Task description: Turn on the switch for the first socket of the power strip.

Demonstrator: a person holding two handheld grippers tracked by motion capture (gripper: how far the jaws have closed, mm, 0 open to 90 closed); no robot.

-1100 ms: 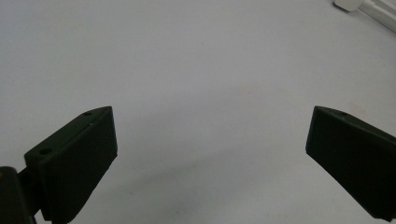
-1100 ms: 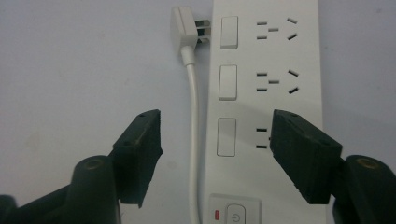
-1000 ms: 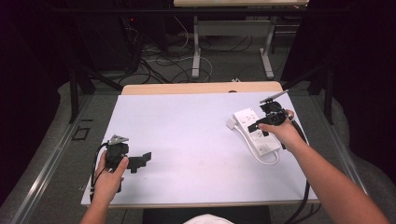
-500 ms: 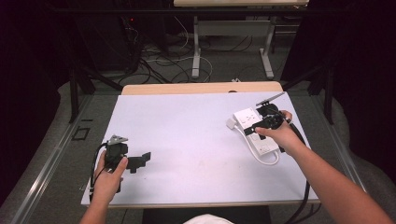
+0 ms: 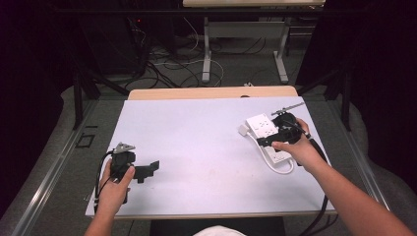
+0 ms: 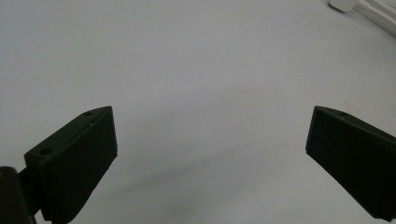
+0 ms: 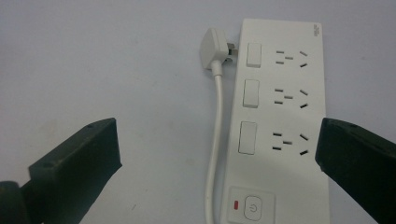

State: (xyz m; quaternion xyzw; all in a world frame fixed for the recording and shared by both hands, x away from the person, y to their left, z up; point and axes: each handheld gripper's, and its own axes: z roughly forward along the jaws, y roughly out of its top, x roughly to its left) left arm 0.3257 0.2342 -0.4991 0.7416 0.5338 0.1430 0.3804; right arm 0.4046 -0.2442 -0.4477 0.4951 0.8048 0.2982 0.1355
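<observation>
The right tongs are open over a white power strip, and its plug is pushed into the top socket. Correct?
Not quite. The right tongs are open over the power strip, but the plug lies on the table beside the strip's top corner, in no socket. The right gripper view shows this.

Probably a lab: dark curtains, floor cables, bare table.

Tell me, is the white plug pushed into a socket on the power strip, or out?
Out. The plug lies on the table beside the power strip, its prongs bare, and all three sockets are empty.
</observation>
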